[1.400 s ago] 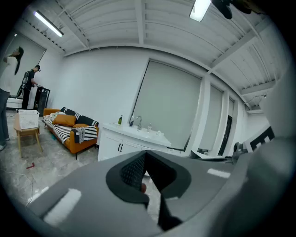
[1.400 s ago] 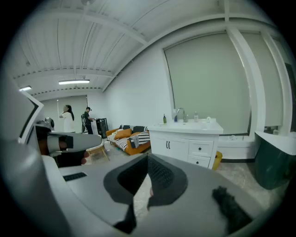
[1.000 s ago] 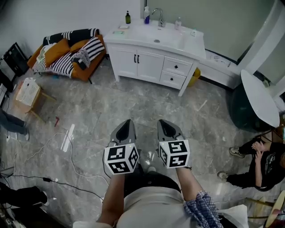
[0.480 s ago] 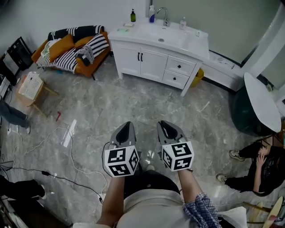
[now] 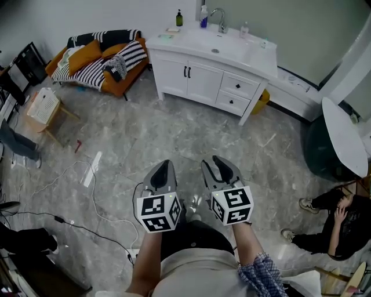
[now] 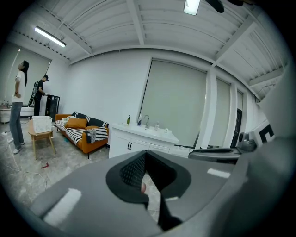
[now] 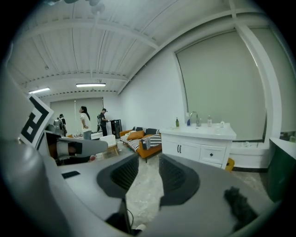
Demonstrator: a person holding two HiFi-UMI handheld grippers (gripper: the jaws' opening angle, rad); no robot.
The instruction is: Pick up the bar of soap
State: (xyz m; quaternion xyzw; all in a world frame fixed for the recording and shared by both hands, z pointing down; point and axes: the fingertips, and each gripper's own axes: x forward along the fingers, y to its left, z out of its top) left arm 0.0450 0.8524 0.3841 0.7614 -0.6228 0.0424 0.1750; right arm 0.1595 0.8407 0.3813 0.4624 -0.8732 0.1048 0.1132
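Note:
A white vanity (image 5: 197, 81) with a sink and faucet (image 5: 220, 20) stands across the room at the far wall. On the left end of its counter lies a small pale green flat thing (image 5: 166, 36), too small to tell as soap. Both grippers are held out in front of me over the marble floor, far from the vanity. My left gripper (image 5: 164, 169) (image 6: 145, 155) is shut and holds nothing. The jaws of my right gripper (image 5: 215, 162) (image 7: 149, 163) have just been opening; they stand apart, and only floor shows between them.
Several bottles (image 5: 203, 16) stand by the faucet. An orange sofa with striped cushions (image 5: 98, 64) is at the back left, with a small wooden table (image 5: 43, 107) near it. Cables (image 5: 87, 197) trail over the floor on the left. A person (image 5: 339, 223) crouches at the right beside a round white tabletop (image 5: 342, 136).
The right gripper's jaws have parted; they were shut before. Both grippers stay about where they were. The vanity and sofa have shifted a little to the right and up in the head view.

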